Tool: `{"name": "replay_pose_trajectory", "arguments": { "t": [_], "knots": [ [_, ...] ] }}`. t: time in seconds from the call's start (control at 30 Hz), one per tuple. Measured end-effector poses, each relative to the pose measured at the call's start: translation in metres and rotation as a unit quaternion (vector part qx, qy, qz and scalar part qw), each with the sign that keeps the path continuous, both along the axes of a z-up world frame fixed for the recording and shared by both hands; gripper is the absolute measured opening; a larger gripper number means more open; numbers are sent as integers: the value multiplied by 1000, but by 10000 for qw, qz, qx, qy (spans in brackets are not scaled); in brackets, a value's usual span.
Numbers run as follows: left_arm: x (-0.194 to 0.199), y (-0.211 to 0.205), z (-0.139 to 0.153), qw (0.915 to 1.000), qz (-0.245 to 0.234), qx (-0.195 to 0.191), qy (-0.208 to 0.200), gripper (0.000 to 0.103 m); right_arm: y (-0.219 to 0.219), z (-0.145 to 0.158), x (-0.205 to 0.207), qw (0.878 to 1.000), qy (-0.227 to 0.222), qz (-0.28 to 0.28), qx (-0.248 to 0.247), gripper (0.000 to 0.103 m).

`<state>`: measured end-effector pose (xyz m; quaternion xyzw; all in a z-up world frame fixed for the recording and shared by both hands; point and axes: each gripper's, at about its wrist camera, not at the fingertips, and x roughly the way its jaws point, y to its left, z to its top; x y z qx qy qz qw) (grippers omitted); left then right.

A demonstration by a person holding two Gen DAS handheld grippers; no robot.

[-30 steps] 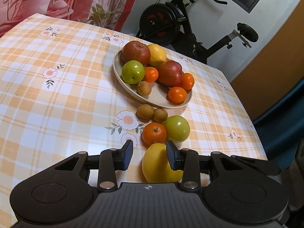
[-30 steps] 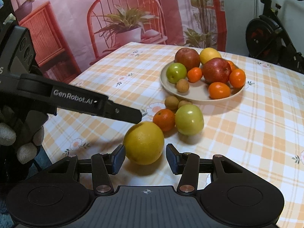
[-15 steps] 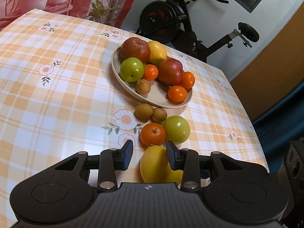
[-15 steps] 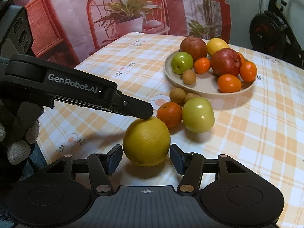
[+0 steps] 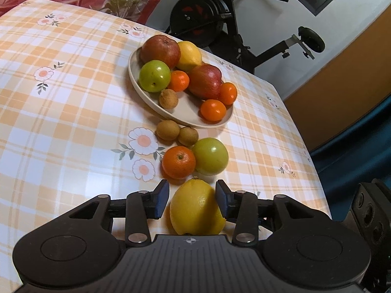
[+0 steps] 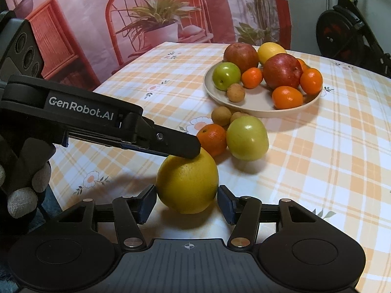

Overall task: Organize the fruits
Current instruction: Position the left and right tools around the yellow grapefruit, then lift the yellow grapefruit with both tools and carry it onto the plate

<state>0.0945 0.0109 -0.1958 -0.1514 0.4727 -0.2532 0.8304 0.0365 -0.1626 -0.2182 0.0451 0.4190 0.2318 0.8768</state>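
A large yellow citrus (image 5: 196, 207) lies on the checked tablecloth near the front edge. My left gripper (image 5: 192, 199) is open, its jaws on either side of it, not gripping. My right gripper (image 6: 187, 201) is open too, its jaws flanking the same citrus (image 6: 187, 185) from another side; the left gripper's finger (image 6: 171, 144) rests over its top. Beyond it lie an orange (image 5: 179, 162), a green apple (image 5: 211, 156) and two small brown fruits (image 5: 168, 130). A beige plate (image 5: 156, 103) holds apples, a lemon, oranges and a brown fruit.
The table's right edge (image 5: 315, 171) runs close to the loose fruit. An exercise bike (image 5: 220, 17) stands behind the table. A pink backdrop with a printed chair and plant (image 6: 156, 24) hangs at the far side.
Both grippers have moved forward, so the yellow citrus now sits deeper between each pair of jaws. The left finger now lies over the top of the fruit. The right jaws opened slightly wider.
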Motion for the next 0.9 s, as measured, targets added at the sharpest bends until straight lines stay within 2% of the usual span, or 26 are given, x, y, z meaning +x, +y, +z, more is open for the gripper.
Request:
{"name": "replay_pose_trajectory", "arguments": {
  "t": [0.73, 0.9],
  "knots": [
    [-11, -6, -6, 9997, -43, -111, -195, 43, -5, -2, -9, 9996, -167, -179, 146, 51],
    [-13, -3, 3, 9991, -13, -209, -357, 43, -7, 4, -13, 9989, -354, -227, 184, 51]
  ]
}}
